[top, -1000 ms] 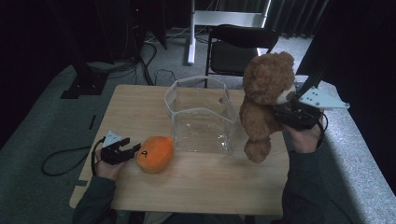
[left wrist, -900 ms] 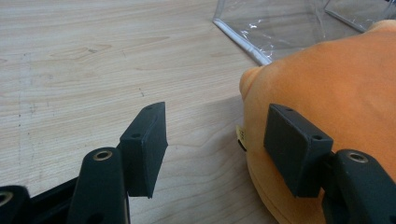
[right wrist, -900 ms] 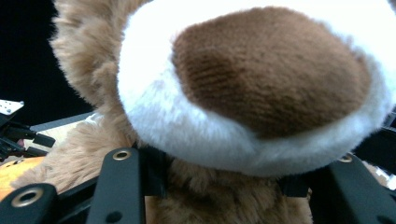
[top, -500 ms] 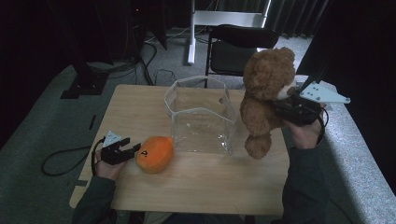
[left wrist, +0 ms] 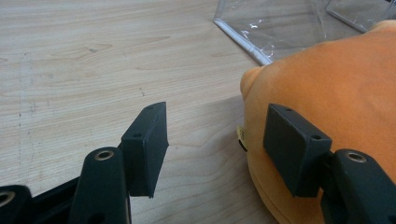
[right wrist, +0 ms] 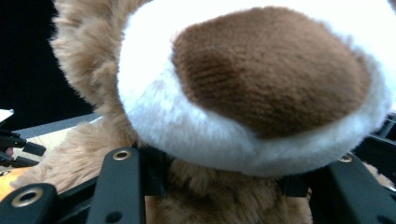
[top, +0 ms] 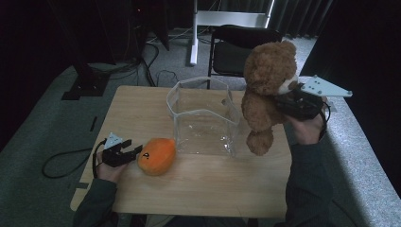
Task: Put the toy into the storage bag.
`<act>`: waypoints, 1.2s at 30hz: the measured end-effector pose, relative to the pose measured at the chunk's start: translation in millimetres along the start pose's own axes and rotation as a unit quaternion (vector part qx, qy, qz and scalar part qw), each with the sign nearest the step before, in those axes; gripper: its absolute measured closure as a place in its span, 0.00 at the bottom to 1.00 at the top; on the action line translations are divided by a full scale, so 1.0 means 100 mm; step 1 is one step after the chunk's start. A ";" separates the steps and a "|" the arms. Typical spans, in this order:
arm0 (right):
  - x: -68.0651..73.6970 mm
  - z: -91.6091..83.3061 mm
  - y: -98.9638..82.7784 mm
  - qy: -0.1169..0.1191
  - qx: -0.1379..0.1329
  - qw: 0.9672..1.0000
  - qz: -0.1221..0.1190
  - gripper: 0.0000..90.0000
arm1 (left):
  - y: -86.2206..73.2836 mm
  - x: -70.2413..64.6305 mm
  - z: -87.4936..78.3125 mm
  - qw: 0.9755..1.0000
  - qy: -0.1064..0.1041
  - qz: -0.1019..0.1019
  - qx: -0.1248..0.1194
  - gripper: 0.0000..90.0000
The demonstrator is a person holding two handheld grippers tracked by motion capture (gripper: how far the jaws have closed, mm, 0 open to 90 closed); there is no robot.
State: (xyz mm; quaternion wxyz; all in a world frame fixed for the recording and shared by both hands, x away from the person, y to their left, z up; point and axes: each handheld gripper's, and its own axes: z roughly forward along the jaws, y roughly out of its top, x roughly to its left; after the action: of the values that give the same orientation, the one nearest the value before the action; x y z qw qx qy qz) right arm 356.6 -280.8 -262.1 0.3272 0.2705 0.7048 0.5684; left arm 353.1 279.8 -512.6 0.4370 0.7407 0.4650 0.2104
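A light wooden counter (top: 142,109) carries a clear plastic box (top: 203,118) near its far edge and an orange plush toy (top: 157,156) toward its left edge.

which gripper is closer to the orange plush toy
Left. The left gripper sits right beside the orange plush toy, one jaw against it; the right gripper holds the teddy bear up beyond the clear box.

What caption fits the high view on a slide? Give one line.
Right claw holds a brown teddy bear beside a clear container; left claw rests by an orange plush.
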 end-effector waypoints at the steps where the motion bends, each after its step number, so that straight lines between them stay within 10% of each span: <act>1: 0.00 0.01 0.01 0.001 -0.001 1.000 -0.001 0.52 | 0.00 0.00 0.00 1.000 0.000 0.000 0.000 0.45; 36: -0.09 0.24 0.16 0.016 -0.032 0.999 0.009 0.53 | 0.00 0.00 0.00 1.000 0.005 -0.005 0.001 0.45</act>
State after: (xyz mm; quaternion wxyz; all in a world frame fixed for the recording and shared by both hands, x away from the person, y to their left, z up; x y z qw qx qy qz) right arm 381.6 -269.4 -248.9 0.3189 0.2574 0.6891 0.5977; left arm 352.9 280.3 -512.8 0.4351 0.7380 0.4705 0.2114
